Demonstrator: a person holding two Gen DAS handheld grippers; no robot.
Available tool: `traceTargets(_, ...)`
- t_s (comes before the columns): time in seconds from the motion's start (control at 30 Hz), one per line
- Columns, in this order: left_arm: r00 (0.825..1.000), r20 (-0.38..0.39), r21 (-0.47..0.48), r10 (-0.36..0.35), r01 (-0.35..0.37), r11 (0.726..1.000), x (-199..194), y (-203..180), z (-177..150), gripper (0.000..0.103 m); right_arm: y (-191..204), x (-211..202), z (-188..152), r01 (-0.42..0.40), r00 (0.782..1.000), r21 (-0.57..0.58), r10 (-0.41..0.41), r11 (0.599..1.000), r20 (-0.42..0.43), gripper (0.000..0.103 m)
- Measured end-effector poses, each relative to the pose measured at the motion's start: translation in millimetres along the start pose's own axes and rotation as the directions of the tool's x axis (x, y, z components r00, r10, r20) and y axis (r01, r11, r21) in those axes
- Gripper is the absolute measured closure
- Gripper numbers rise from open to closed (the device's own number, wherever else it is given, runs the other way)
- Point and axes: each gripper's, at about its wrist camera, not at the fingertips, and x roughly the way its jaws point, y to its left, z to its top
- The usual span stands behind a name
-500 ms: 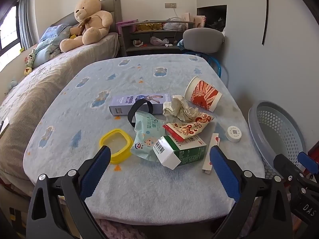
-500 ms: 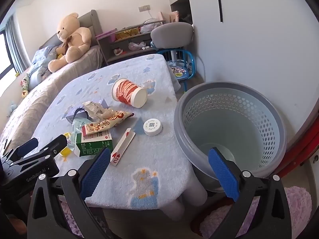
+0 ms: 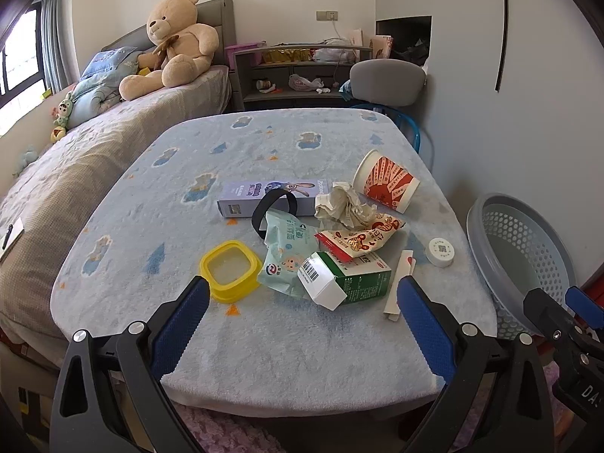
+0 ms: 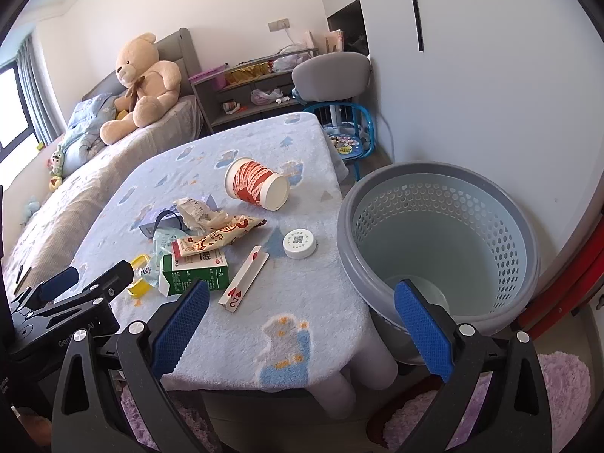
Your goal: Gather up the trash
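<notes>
Trash lies heaped at frame centre on the bench; bin at right is empty. Both my tools, left and right, are spread, holding nothing. Since half a second ago nothing has shifted, so collection has not begun.

Basket right of table
</notes>
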Motion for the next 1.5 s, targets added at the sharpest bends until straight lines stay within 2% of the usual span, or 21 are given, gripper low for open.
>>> traceTargets(1.5,1.000,0.001,0.005,0.006,-0.006,1.000,-1.0,-2.3,0.7,0.008,0.5,-4.7,-0.6,-0.006,1.000,0.005,0.006,1.000,0.013,0.006)
